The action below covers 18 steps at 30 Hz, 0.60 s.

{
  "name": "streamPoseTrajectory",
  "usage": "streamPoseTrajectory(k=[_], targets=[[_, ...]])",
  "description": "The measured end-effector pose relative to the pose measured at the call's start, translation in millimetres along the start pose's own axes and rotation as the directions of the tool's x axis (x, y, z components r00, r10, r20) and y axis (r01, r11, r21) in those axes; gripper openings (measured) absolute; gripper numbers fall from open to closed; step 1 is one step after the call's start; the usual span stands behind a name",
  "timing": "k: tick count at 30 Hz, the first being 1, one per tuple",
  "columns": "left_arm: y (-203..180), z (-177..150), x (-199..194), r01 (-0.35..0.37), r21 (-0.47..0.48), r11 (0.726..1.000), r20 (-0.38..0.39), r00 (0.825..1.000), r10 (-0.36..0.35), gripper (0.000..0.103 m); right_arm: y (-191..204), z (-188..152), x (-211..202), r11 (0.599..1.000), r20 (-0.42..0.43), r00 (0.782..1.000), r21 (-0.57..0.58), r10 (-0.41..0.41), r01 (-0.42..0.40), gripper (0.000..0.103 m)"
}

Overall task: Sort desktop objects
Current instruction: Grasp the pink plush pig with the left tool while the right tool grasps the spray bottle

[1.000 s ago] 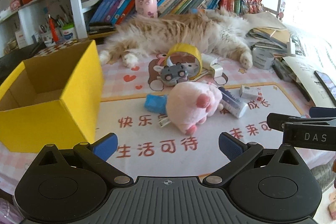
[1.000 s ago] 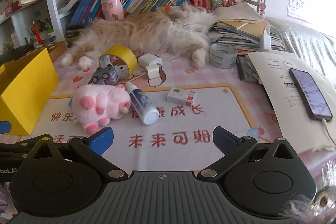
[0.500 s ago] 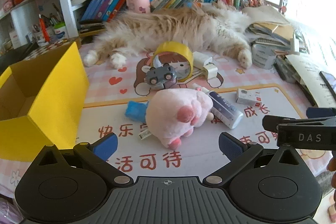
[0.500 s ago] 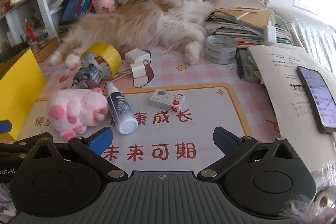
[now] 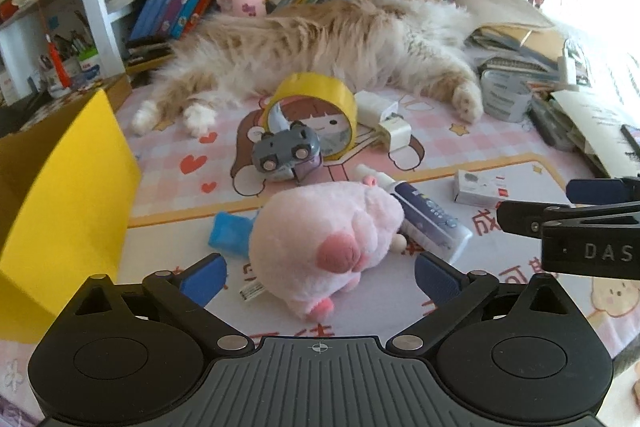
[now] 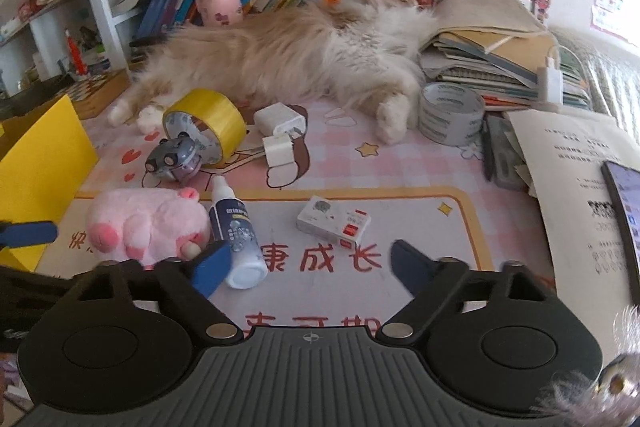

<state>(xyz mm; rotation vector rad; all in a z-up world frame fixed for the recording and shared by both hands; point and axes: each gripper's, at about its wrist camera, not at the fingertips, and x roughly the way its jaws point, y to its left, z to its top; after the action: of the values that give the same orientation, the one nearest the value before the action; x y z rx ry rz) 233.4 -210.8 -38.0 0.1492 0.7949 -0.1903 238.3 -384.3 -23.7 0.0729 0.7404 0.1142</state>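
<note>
Plush paw [image 5: 328, 243]: pink, lying on surface [image 5: 400, 155] between released left gripper [image 5: 320, 277] fingers, untouched. Right gripper [image 6: 310, 263]: jaws just narrowing, empty, beside spray bottle [image 6: 236, 239]. Advice: close mid-body, then carry to yellow box [image 5: 68, 195].

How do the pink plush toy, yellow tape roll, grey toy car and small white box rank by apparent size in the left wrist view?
1. pink plush toy, nearest the camera
2. yellow tape roll
3. grey toy car
4. small white box, close to the car
</note>
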Motion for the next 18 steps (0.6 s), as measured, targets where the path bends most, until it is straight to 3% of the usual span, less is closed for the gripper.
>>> streamPoseTrajectory(k=[3,5,14,18], targets=[[0,3,12,0.008,0.008,1.0,-0.006,1.0,-0.007,0.095,1,3,6,0.999,-0.011,1.0,-0.024,0.021,-0.022,0.066],[0,6,20,0.005,0.01,1.0,-0.01,1.0,-0.005,0.091,3,4,9,0.999,-0.019,0.999,-0.036,0.029,-0.03,0.066],[-5,9,48,0.029,0.104,0.994,-0.012,1.0,-0.028,0.09,7,10,26,0.995,-0.06,0.994,-0.052,0.087,-0.09,0.066],[-3,7,46,0.047,0.098,0.994,-0.015,0.999,-0.046,0.08,13,14,33,0.99,-0.081,0.99,-0.075,0.114,-0.12,0.064]])
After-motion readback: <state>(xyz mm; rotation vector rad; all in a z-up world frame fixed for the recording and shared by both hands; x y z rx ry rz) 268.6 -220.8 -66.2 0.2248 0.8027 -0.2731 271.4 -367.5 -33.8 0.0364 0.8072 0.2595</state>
